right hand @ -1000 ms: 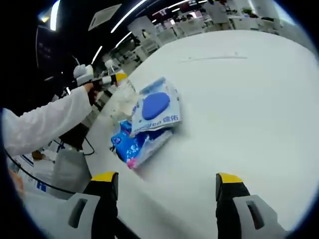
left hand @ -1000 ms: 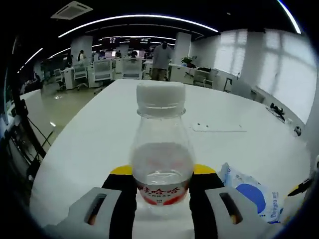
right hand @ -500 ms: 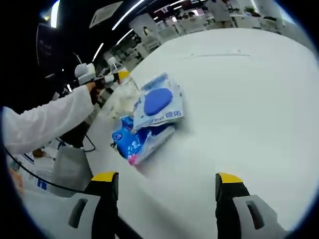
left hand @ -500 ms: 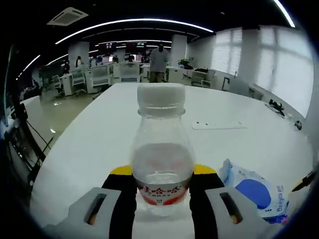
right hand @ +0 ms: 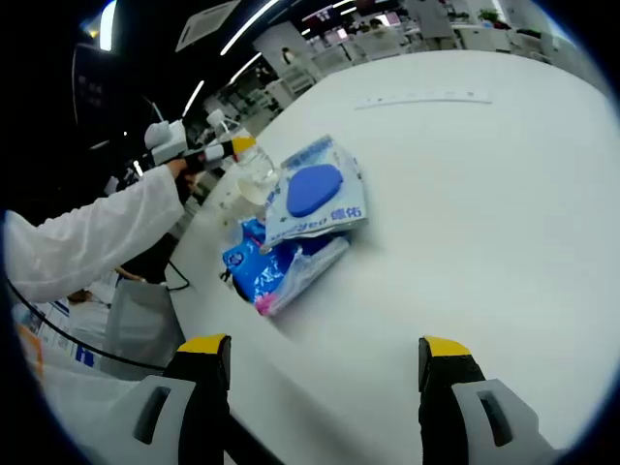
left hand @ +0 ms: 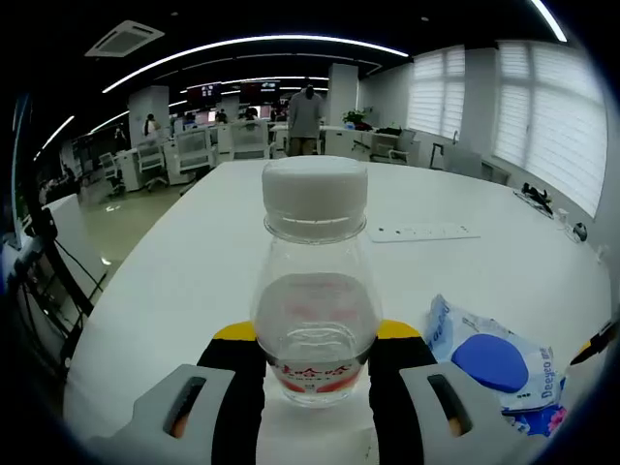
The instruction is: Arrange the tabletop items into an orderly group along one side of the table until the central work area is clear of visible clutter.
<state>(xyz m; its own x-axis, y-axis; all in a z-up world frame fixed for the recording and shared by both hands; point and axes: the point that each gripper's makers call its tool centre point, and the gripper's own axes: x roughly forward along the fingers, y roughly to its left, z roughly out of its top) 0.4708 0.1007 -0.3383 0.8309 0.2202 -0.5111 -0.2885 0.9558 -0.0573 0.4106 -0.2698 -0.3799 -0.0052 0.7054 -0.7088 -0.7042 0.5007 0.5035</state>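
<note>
A clear water bottle (left hand: 314, 291) with a white cap is held upright, clenched between the left tongs (left hand: 314, 363) near an edge of the white tabletop (left hand: 194, 262). Two packets, a white-and-blue pouch (right hand: 318, 194) atop a blue pack (right hand: 271, 271), are seen just beside it. The right tongs (right hand: 325, 373) are spread wide, released, above bare tabletop.

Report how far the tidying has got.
Done: the wipes pack lies on the blue packet near the table edge. In hand: the left claw grips the water bottle beside them. Left: set it down; the right claw is open and empty.
</note>
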